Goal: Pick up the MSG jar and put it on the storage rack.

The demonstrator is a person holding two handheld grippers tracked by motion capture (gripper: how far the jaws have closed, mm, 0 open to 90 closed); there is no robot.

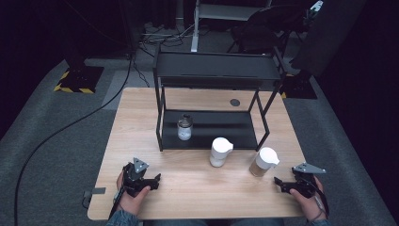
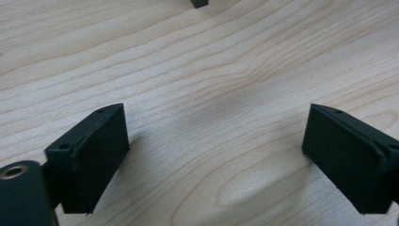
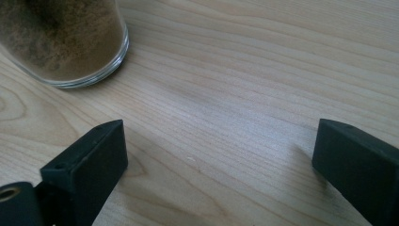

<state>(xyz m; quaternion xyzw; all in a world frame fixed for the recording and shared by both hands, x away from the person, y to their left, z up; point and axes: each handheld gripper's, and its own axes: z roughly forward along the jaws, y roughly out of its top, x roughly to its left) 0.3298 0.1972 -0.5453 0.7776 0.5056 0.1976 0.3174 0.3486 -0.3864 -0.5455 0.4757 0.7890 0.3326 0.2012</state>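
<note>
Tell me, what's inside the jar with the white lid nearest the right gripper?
The jar holds a brown, sandy powder, seen through its glass wall in the right gripper view. It reaches nearly up to the white lid, which covers the powder's top surface.

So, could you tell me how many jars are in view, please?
3: a small dark-lidded jar on the rack's lower shelf, a white jar in front of it, and a brown-filled jar by the right gripper.
</note>
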